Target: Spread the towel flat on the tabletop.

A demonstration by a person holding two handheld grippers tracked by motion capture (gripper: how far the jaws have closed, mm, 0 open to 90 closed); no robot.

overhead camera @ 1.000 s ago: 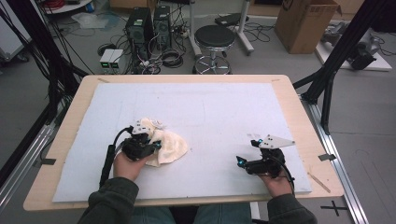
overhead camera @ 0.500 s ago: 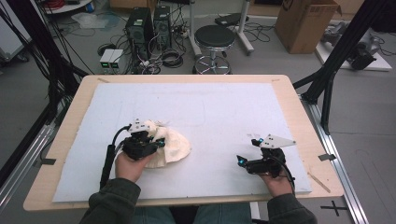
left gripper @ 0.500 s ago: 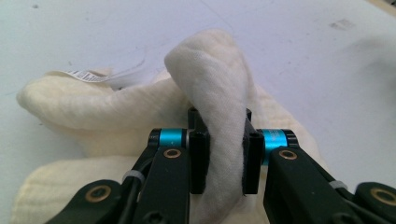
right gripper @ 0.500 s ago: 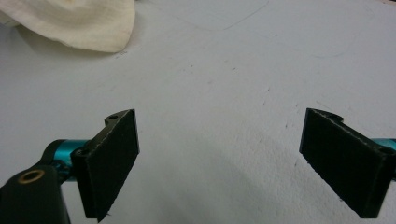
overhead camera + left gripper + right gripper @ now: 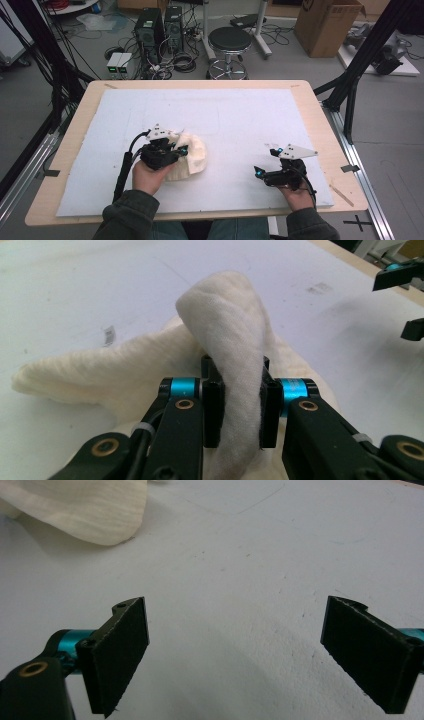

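Left hand: the left hand (image 5: 146, 175) comes in from the near edge, forearm angled forward, wrapped round the left gripper (image 5: 176, 148), which points to the right.
Left gripper: its jaws pinch a raised fold of the cream cloth (image 5: 235, 350).
Cloth: it lies bunched on the white mat (image 5: 235, 115), left of centre, one fold lifted between the jaws, the rest spread flat.
Right hand: the right hand (image 5: 296, 192) rests low near the table's front right.
Right gripper: the right gripper (image 5: 266, 161) points left toward the cloth, well apart from it, jaws spread wide over bare mat.
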